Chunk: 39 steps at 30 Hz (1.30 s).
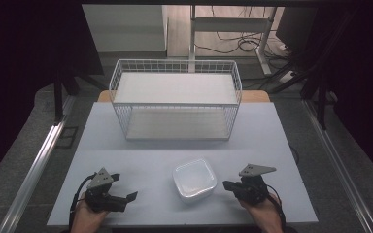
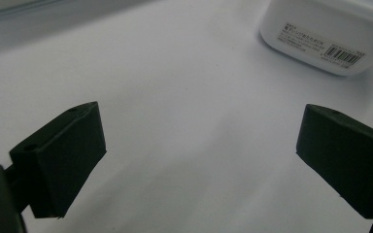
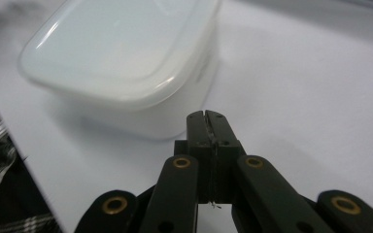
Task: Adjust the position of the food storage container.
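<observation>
High view: lidded white container (image 1: pixel 194 179) between open left tongs (image 1: pixel 125 188) and closed, empty right tongs (image 1: pixel 227 184).

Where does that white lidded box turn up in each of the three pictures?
High view: white lidded box at lower centre, between both tongs.
Left gripper view: top right corner, barcode label facing.
Right gripper view: upper left, beyond the shut tongs.
Shared landmark: the pale tabletop.
</observation>
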Tool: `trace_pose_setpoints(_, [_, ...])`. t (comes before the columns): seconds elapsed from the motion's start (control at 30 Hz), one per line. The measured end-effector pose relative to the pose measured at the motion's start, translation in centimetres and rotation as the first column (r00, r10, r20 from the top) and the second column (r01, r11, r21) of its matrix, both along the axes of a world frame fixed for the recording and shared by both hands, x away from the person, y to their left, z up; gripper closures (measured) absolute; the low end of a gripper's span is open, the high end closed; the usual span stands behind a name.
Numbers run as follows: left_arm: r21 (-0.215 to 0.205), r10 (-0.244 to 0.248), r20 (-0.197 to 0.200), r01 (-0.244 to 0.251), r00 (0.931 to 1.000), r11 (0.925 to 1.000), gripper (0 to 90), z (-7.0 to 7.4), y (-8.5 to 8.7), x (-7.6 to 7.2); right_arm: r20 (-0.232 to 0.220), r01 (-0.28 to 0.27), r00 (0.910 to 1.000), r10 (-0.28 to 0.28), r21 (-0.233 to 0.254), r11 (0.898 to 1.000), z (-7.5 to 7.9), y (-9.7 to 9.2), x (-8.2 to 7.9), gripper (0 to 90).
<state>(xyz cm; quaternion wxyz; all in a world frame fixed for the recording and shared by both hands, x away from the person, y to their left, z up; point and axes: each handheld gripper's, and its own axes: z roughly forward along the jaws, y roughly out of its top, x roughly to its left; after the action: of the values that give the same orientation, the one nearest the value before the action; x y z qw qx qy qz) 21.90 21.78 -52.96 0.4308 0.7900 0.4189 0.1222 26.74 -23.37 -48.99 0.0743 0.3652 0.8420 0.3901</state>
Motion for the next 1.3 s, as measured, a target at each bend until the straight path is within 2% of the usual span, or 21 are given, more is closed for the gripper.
trace_pose_setpoints(0.1, [-0.052,-0.016,-0.023,0.015,0.9996,0.9985,6.6,0.2,-1.1,0.2,0.001,0.000,1.0000,0.000,0.008,1.000,0.0,0.1,0.8,89.1])
trace_pose_setpoints(0.17, [-0.066,-0.026,-0.028,0.024,0.9993,0.9975,10.3,0.2,-2.1,0.3,0.007,0.000,1.0000,0.000,0.002,1.000,-0.1,0.3,1.1,89.1])
trace_pose_setpoints(0.2, [-0.041,-0.032,-0.034,0.031,0.9989,0.9987,12.0,0.2,-3.4,0.4,0.008,-0.001,1.0000,0.001,0.001,1.000,-0.1,0.3,1.2,89.1])
trace_pose_setpoints(0.3, [0.007,-0.060,-0.032,0.060,0.9977,0.9982,20.4,0.2,-5.7,0.8,0.012,-0.003,0.9999,0.003,-0.005,1.000,-0.3,0.5,1.5,89.1])
trace_pose_setpoints(0.33, [0.009,-0.069,-0.028,0.069,0.9972,0.9976,24.8,0.3,-6.3,0.9,0.015,-0.004,0.9999,0.005,-0.006,1.000,-0.3,0.6,1.6,89.1])
trace_pose_setpoints(0.4, [-0.014,-0.091,-0.034,0.090,0.9953,0.9958,36.0,0.3,-7.3,1.2,0.019,-0.014,0.9997,0.014,-0.005,1.000,-0.3,0.8,1.8,89.1])
trace_pose_setpoints(0.47, [-0.044,-0.110,-0.048,0.108,0.9928,0.9932,50.3,0.2,-8.1,1.6,0.025,-0.025,0.9994,0.025,-0.010,1.000,-0.3,1.0,2.0,89.1])
trace_pose_setpoints(0.57, [-0.049,-0.118,-0.059,0.115,0.9913,0.9922,73.8,0.0,-9.2,2.2,0.024,-0.038,0.9990,0.039,-0.017,0.999,-0.4,1.6,2.5,89.2])
trace_pose_setpoints(0.63, [-0.067,-0.132,-0.074,0.127,0.9885,0.9897,83.2,-0.1,-9.7,2.6,0.018,-0.050,0.9986,0.050,-0.018,0.999,-0.5,2.1,2.6,89.2])
trace_pose_setpoints(0.7, [-0.080,-0.134,-0.080,0.127,0.9878,0.9886,88.4,0.0,-10.0,2.8,0.015,-0.056,0.9983,0.057,-0.042,0.998,-0.7,2.7,2.7,89.2])
trace_pose_setpoints(0.87, [-0.061,-0.117,-0.083,0.112,0.9896,0.9918,89.8,0.1,-9.9,3.0,0.010,-0.075,0.9971,0.076,-0.049,0.996,-0.7,3.8,2.3,89.2])
trace_pose_setpoints(0.93, [-0.062,-0.104,-0.091,0.098,0.9904,0.9932,89.8,0.0,-9.5,3.2,0.013,-0.084,0.9963,0.085,-0.053,0.995,-0.7,4.4,2.1,89.2])
trace_pose_setpoints(1.07, [-0.032,-0.077,-0.086,0.074,0.9933,0.9967,89.8,-0.1,-8.7,3.5,0.001,-0.103,0.9947,0.103,-0.036,0.994,-0.7,5.2,1.5,89.2])
trace_pose_setpoints(1.13, [-0.033,-0.069,-0.090,0.067,0.9935,0.9972,89.9,-0.1,-8.5,3.5,0.003,-0.109,0.9940,0.109,-0.042,0.993,-0.8,5.6,1.2,89.2])
trace_pose_setpoints(1.2, [-0.030,-0.069,-0.088,0.067,0.9937,0.9973,89.9,-0.1,-8.5,3.5,0.011,-0.111,0.9937,0.112,-0.052,0.992,-0.8,5.8,1.0,89.2])
trace_pose_setpoints(1.3, [-0.018,-0.069,-0.078,0.068,0.9945,0.9975,89.7,0.1,-8.3,3.5,0.010,-0.111,0.9937,0.111,-0.039,0.993,-0.8,5.7,1.1,89.1])
